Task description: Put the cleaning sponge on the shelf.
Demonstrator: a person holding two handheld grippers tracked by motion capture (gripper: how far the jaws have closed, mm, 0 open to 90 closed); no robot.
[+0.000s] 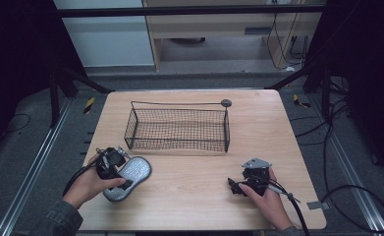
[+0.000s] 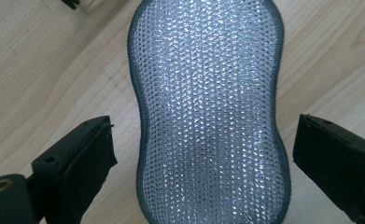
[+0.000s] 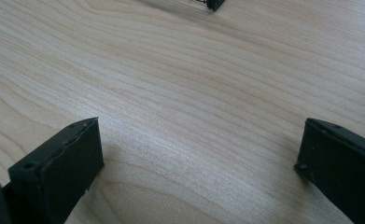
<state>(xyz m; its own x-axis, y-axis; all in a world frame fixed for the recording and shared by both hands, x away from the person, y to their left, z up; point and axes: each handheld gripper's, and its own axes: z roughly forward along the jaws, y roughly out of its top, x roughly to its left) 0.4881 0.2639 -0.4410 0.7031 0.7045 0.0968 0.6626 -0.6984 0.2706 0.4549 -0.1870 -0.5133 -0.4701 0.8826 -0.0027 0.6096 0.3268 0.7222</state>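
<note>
A silver mesh scrubbing pad [image 1: 133,173] with a dark grey edge lies flat on the wooden table [image 1: 199,172] at the front left. My left gripper [image 1: 121,171] hovers low over it, held by a hand. In the left gripper view the pad [image 2: 208,107] runs lengthwise between the jaws, and the left gripper [image 2: 203,140] is open, both jaws standing clear of the pad's sides. My right gripper [image 1: 238,184] rests at the front right in the other hand. In its own view the right gripper [image 3: 199,135] is open over bare wood.
A black wire basket [image 1: 179,130] with a long handle stands mid-table, behind both grippers; its corner [image 3: 215,3] shows at the top of the right gripper view. Bare wood lies between the two hands. The table's front edge is close to the wrists.
</note>
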